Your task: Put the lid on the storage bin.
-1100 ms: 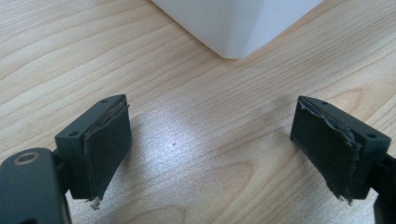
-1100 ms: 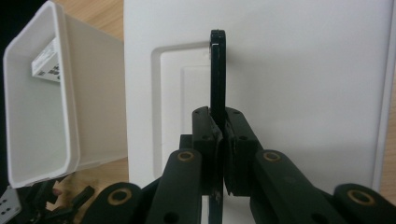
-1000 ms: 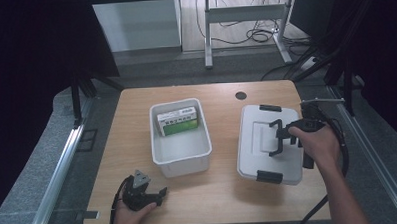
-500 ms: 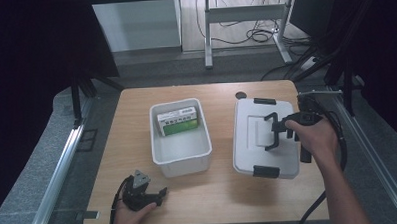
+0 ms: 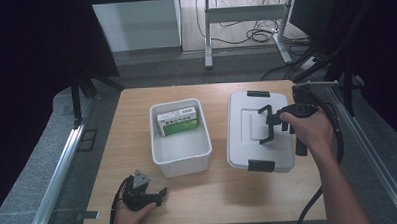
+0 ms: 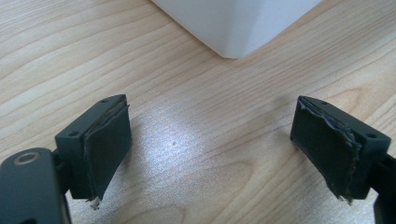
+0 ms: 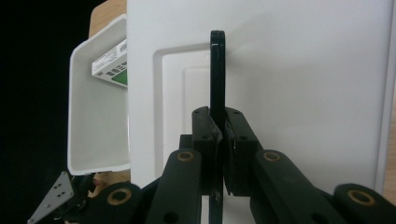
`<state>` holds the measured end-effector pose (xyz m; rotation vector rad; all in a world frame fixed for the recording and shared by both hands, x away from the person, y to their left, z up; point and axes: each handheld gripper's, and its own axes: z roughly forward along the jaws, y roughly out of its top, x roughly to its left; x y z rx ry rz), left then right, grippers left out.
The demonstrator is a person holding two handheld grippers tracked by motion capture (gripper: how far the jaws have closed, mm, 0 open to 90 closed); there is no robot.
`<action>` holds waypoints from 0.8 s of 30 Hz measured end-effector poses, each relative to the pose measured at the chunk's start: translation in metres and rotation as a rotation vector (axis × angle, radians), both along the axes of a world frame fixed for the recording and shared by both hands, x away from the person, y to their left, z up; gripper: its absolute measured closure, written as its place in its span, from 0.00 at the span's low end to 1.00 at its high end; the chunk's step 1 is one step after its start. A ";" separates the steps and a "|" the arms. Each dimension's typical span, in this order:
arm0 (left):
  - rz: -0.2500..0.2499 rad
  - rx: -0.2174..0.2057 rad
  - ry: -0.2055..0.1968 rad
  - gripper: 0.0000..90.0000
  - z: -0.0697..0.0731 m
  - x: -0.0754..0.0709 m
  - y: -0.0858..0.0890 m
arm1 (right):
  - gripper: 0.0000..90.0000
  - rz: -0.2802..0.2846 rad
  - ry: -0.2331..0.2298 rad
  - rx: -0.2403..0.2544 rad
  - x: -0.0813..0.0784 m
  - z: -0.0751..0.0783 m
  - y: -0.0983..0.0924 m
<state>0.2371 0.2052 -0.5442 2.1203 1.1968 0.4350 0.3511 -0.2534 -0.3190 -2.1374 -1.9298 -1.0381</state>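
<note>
Lid [image 5: 260,132] of grey-white plastic hangs lifted over the right half of the wooden table [image 5: 136,109], carried by its black fold-up handle [image 5: 265,124], with a black latch at its far edge and another at its near edge. The right gripper [image 5: 270,123] pinches that handle: in the right gripper view its two black jaws are pressed together on the thin black handle [image 7: 217,70], which rises edge-on between the pads [image 7: 233,140], and the pale lid [image 7: 289,93] spreads behind it with a raised rectangular panel moulded into its top. The person's right hand [image 5: 309,130] holds the gripper from the right side, a black cable trailing off toward the table's near edge.

Just left of the lid stands an open white bin [image 5: 181,162], apart from it. Inside, against the far wall, leans a small white and green box [image 5: 178,121]; it carries printed text and a label, but the writing is too small and blurred to read in any view. The right gripper view shows the same box [image 7: 112,65] at the bin's far end.

The left gripper [image 5: 157,196] rests on the table near the front left corner, held by the left hand [image 5: 132,219]. In the left gripper view its jaws stand wide apart over bare wood, holding nothing, with worn, frayed pads [image 6: 107,144], and a corner of the white bin [image 6: 233,23] sits just ahead.
</note>
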 end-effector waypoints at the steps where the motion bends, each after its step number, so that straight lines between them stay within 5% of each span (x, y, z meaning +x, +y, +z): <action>1: 0.000 0.000 0.000 0.14 0.000 0.000 0.000 | 0.94 0.007 -0.001 0.000 0.000 0.002 0.002; 24: -0.003 0.002 0.001 0.14 0.000 0.000 0.000 | 0.94 0.071 -0.030 0.024 0.013 0.030 0.039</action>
